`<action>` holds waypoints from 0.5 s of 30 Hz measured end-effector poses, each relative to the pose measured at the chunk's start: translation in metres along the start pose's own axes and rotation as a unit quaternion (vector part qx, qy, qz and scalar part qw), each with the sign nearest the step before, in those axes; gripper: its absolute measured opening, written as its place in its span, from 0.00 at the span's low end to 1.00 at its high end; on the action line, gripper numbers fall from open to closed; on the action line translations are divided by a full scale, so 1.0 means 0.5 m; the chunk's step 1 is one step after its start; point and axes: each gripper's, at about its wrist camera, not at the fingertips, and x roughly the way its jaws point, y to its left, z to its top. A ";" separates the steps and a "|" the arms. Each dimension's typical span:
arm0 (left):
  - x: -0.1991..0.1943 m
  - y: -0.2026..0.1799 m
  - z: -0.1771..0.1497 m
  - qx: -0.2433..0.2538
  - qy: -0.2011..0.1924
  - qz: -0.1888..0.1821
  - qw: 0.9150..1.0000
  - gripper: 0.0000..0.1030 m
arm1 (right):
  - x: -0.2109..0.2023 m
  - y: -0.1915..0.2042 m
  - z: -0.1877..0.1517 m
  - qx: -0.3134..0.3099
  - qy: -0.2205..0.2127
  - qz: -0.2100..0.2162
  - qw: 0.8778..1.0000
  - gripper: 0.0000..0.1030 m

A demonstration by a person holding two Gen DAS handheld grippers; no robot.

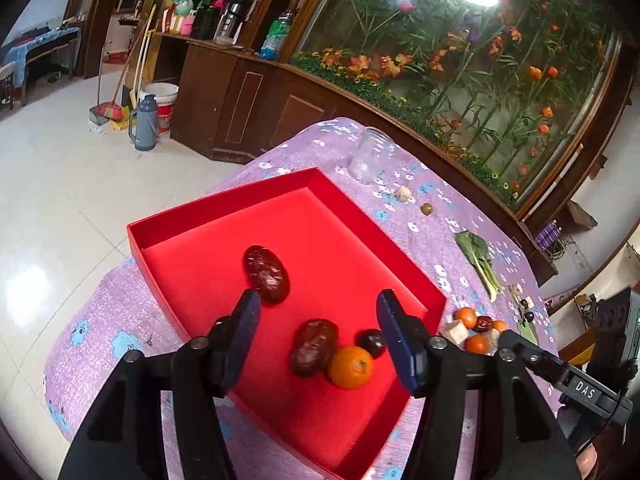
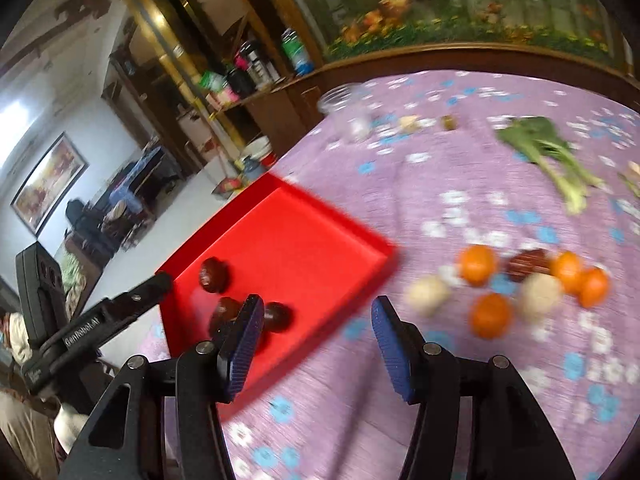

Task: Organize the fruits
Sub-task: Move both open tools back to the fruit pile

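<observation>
both claws, left claw (image 1: 318, 304) and right claw (image 2: 318, 312), stood apart and empty; loose oranges (image 2: 490, 316) lay at 2 o'clock beyond the red box (image 1: 288, 216) on the bench (image 2: 480, 208), probably light, firm, rollable, best pinched across the middle.

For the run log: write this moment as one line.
left gripper: open, empty, over shallow red cardboard box | right gripper: open, empty | in box: two wrinkled red dates, small orange mandarin | loose fruit pile on tablecloth
</observation>
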 end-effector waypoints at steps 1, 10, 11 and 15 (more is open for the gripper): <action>-0.003 -0.007 -0.002 0.003 0.000 -0.001 1.000 0.61 | -0.021 -0.022 -0.005 0.008 -0.007 -0.007 1.000 0.59; 0.005 -0.117 -0.040 0.061 0.026 -0.025 0.997 0.62 | -0.159 -0.214 -0.073 0.077 -0.038 -0.091 0.992 0.59; 0.009 -0.135 -0.045 0.071 0.030 -0.028 0.997 0.62 | -0.167 -0.228 -0.079 0.082 -0.038 -0.096 0.991 0.59; 0.031 -0.212 -0.082 0.123 0.058 -0.054 0.989 0.62 | -0.180 -0.273 -0.090 0.095 -0.042 -0.103 0.989 0.59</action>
